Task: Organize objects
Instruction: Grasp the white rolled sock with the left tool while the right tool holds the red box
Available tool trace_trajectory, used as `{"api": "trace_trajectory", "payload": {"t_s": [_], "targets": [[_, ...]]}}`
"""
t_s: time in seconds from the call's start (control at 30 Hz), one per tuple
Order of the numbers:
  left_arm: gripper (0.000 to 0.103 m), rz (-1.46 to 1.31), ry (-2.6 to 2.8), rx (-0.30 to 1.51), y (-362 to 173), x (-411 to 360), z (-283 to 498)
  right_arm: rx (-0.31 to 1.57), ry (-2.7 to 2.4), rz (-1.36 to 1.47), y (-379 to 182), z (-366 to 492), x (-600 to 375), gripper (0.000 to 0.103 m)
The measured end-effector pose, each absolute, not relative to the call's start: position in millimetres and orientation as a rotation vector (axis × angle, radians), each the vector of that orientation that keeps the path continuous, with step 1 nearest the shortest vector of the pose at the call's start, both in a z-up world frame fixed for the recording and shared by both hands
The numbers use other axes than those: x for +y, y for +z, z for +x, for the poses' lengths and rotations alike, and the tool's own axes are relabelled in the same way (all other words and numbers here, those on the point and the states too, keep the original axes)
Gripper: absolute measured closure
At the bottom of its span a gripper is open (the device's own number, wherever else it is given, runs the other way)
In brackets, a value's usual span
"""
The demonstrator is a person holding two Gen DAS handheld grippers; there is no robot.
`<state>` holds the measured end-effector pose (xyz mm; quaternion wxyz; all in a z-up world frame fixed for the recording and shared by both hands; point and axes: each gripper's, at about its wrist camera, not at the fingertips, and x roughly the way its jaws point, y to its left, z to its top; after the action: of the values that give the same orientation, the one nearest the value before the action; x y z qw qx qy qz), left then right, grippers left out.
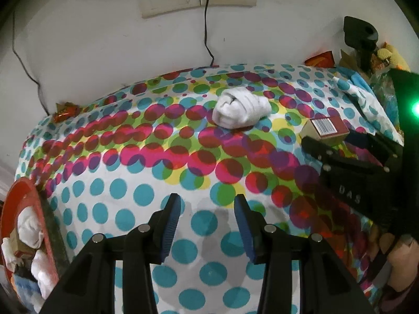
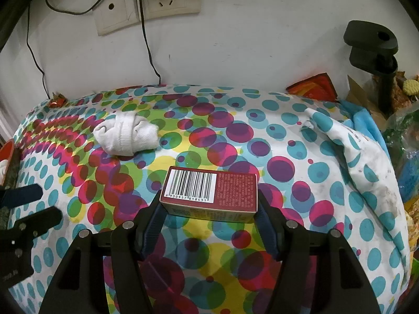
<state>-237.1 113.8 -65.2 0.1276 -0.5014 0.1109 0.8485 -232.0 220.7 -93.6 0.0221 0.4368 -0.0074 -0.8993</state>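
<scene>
"What is the right gripper (image 2: 209, 209) doing?"

"It has a little red box (image 2: 209, 192) squeezed between its two blue pads (image 2: 154, 225). The pads press on the short ends of the box. The side with the black and white bar code faces up."

"Is the box on the table?"

"It is over the spotty cloth (image 2: 262, 136), near the middle. I cannot tell if the bottom touches the cloth or not."

"And the left gripper (image 1: 208, 218)?"

"Its two fingers are apart, and nothing is between them. You can see only the dotted cloth (image 1: 157, 157) in the gap. It points down at the blue dots near the front edge."

"Where is the white thing?"

"That is a rolled-up white sock (image 1: 242, 113). It lies on the cloth, farther back, toward the wall. It is well apart from both grippers. From the right side it (image 2: 127, 137) sits to the left of the box and behind it."

"Where do the things go?"

"There is a red tray (image 1: 15, 201) at the left edge of the table. More white rolled socks (image 1: 28, 229) are already in it, and some other small things I cannot make out."

"What else is there?"

"A white wall with sockets (image 2: 172, 0) and black cords (image 2: 149, 44) hanging down. A shiny orange candy wrapper (image 1: 65, 112) lies at the back left of the cloth. On the right there is a heap of bags and packets (image 2: 403, 130), and a black stand (image 2: 371, 49) sticks up there. A person's hand (image 1: 400, 259) holds the right gripper's handle."
</scene>
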Motion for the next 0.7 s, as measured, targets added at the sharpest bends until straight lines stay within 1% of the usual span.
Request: {"api": "trace_trajectory", "payload": {"t_s": [0.27, 0.5, 0.7], "targets": [[0.06, -1.439, 2.415, 0.309, -68.1, 125.6, -262.0, -0.031, -2.792, 1.354, -94.1, -231.7, 221.1, 0.041], [0.06, -1.425, 2.393, 0.342, -67.0, 137.2, -281.2, -0.04, -2.794, 1.354, -94.0, -231.0, 221.2, 0.041], [0.06, -1.448, 2.384, 0.289, -72.0, 135.3, -300.0, -0.039, -2.797, 1.355, -95.1, -230.6, 220.6, 0.041]]}}
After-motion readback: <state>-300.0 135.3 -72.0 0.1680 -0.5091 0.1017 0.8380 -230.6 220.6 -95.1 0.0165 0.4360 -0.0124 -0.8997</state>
